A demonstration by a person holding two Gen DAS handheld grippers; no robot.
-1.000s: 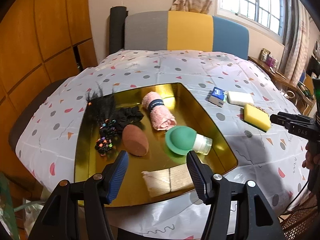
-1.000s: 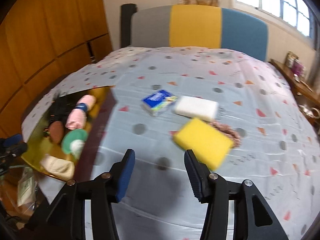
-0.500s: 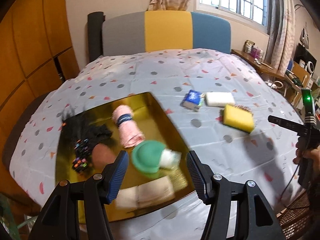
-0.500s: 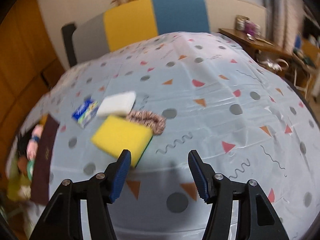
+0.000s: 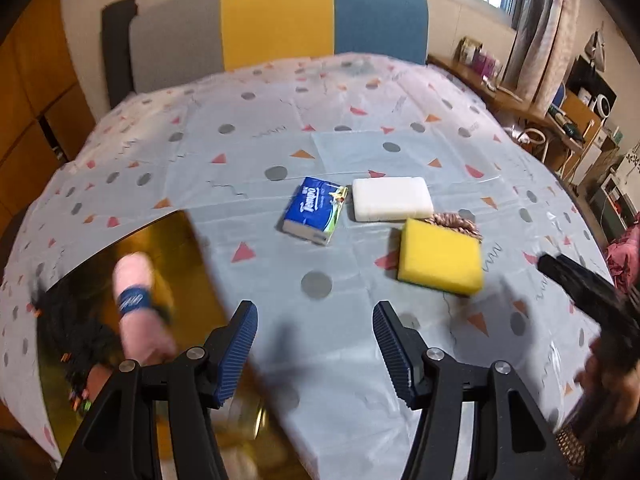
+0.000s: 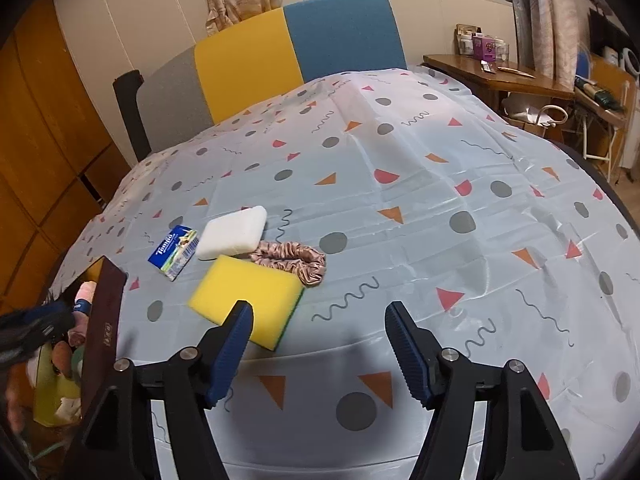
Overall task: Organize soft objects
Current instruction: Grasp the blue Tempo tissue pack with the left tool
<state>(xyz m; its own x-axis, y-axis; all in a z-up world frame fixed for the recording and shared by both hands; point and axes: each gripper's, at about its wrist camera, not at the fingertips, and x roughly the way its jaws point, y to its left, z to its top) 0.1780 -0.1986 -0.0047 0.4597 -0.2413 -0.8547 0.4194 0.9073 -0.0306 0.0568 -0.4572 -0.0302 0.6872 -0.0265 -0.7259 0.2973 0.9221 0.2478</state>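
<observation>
Hovering over the table (image 6: 440,208), the right gripper (image 6: 318,348) has just been widening its jaws, nothing between them; the sponge (image 6: 248,296) lies at ten o'clock beside its left finger. Touching the sponge at twelve are a white block (image 6: 234,232) and scrunchie (image 6: 292,260). The left gripper (image 5: 314,346) gapes empty; tissues (image 5: 316,210) lie at twelve, the tray (image 5: 176,264) at nine.

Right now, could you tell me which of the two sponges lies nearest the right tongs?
The yellow sponge; it sits just ahead of the right tongs, while the white sponge lies farther back.
</observation>
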